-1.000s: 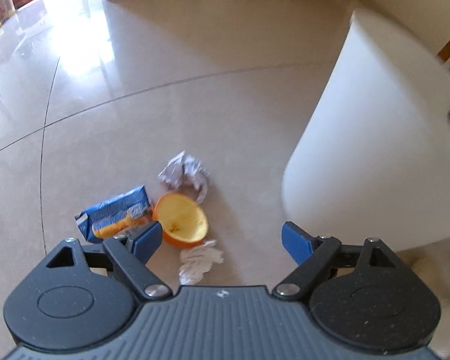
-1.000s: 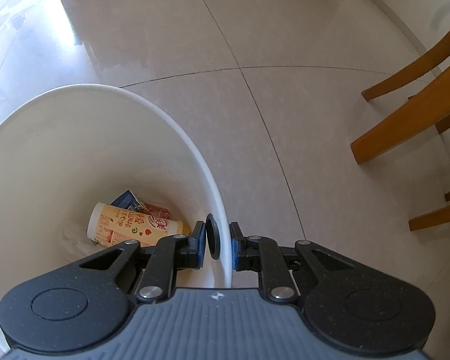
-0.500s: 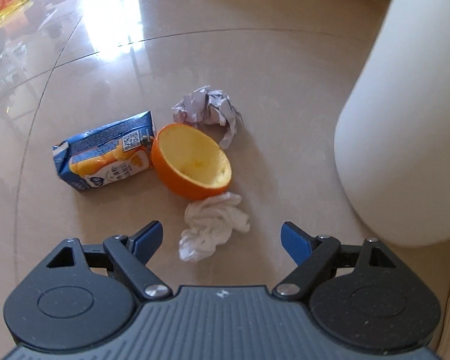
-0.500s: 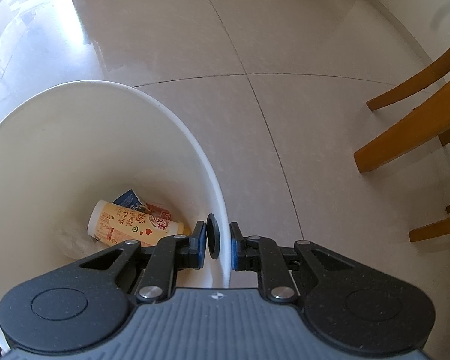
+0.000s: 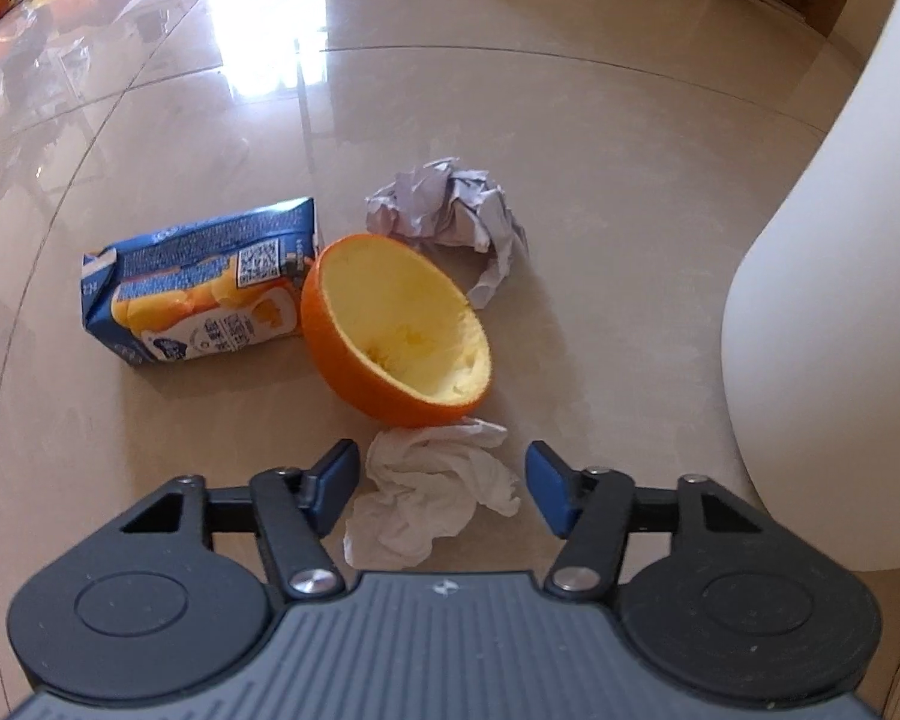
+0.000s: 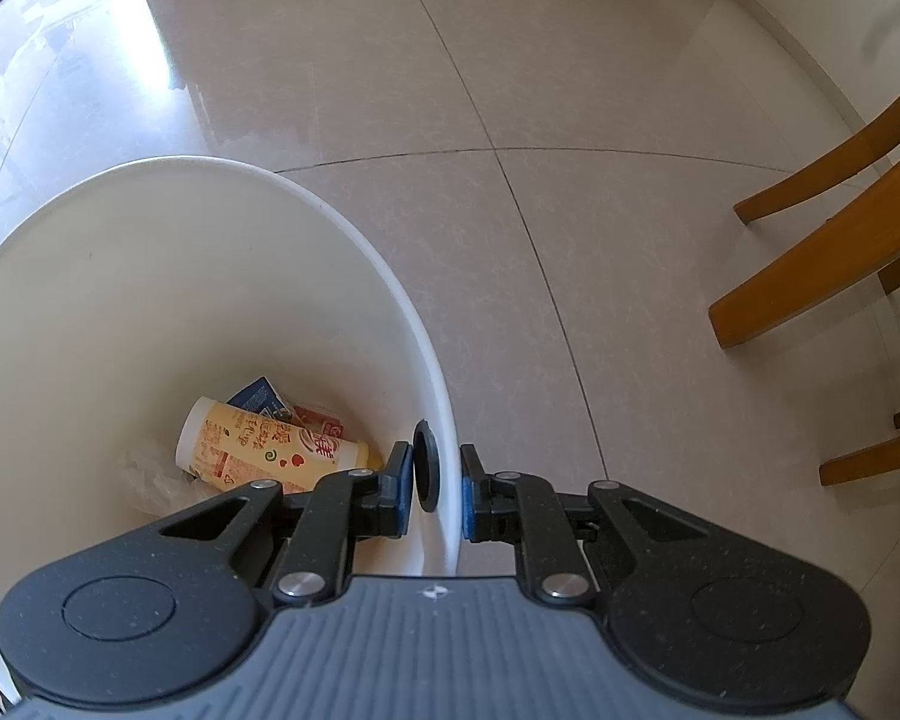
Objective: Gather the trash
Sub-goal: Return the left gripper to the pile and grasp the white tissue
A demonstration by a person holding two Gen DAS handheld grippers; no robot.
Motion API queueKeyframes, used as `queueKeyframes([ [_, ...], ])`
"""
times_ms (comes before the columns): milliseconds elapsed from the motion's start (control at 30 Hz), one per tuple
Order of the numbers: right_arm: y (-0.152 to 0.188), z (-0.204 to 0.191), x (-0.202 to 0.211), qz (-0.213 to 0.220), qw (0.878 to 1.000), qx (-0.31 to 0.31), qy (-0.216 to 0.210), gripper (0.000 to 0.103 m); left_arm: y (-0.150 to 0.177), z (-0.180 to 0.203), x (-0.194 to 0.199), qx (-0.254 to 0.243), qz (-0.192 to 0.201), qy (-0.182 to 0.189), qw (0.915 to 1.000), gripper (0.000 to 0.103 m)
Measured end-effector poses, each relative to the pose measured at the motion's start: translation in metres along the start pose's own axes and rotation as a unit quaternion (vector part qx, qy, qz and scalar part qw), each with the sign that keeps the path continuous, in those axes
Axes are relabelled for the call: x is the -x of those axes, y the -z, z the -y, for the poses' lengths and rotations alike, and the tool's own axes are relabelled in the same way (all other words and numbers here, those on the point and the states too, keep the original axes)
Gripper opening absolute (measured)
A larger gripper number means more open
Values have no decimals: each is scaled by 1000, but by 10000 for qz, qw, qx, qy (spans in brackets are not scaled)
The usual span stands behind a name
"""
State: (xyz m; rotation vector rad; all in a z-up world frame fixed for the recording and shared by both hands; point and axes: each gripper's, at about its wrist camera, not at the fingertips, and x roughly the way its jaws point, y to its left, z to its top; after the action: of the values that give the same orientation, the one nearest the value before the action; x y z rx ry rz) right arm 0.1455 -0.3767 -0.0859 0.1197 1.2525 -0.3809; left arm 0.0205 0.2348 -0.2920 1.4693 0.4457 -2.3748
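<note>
So the left gripper (image 5: 441, 483) is pointed steeply down at the tiled floor (image 5: 600, 138) with its jaws closing, and a crumpled white tissue (image 5: 432, 492) is caught between the blue pads, though neither pad is seen pressing on it yet, a small gap is left on each side. Just beyond the tissue and touching it, a hollowed-out orange half (image 5: 399, 330) is tipped with its open side facing up. A blue juice carton (image 5: 201, 285) is laid on its side against the orange's left edge, and a ball of greyish crumpled paper (image 5: 450, 216) is found right behind the orange. The white bin (image 5: 840, 300) is seen standing near, off to the right of the pile. Over on the other side, the right gripper (image 6: 437, 489) is clamped on the rim of that same white bin, one pad inside the wall and one outside, with a black round knob pinched against the inner pad. Down in the bin's bottom, a yellow printed cup (image 6: 264, 447) is lying on its side, with a blue carton (image 6: 261, 399) and a red wrapper tucked behind it. Wooden chair legs (image 6: 822, 240) are visible at the right.
</note>
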Motion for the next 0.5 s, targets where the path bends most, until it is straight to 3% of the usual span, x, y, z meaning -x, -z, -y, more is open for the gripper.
queueKeyframes([
  [133,0,-1,-1,-8,10000,13,11,18,4,3,2,-66,19,-41,10000,53],
  [267,1,-1,-1,-8,10000,9,11,18,4,3,6,-110,18,-18,9999,38],
  [500,1,-2,-2,-16,10000,3,22,18,4,-1,14,-169,-13,38,9998,28],
])
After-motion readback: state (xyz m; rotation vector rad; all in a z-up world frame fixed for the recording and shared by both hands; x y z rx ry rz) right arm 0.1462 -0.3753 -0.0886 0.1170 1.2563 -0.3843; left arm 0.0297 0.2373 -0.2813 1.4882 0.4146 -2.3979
